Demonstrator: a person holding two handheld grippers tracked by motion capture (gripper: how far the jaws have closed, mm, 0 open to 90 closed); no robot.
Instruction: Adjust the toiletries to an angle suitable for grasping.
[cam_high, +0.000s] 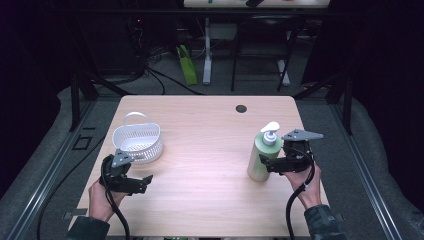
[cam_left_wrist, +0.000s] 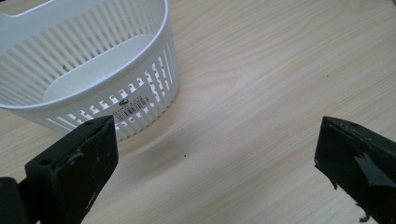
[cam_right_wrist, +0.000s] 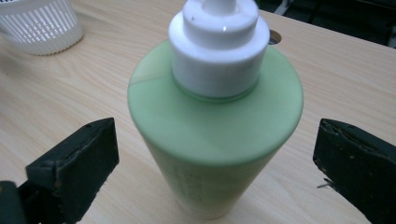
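black grippers, grey plates, dark sleeves

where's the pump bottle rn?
High view: the green pump bottle stands upright on the table's right side, just left of the right gripper. Right gripper view: it sits between the open jaws, untouched.
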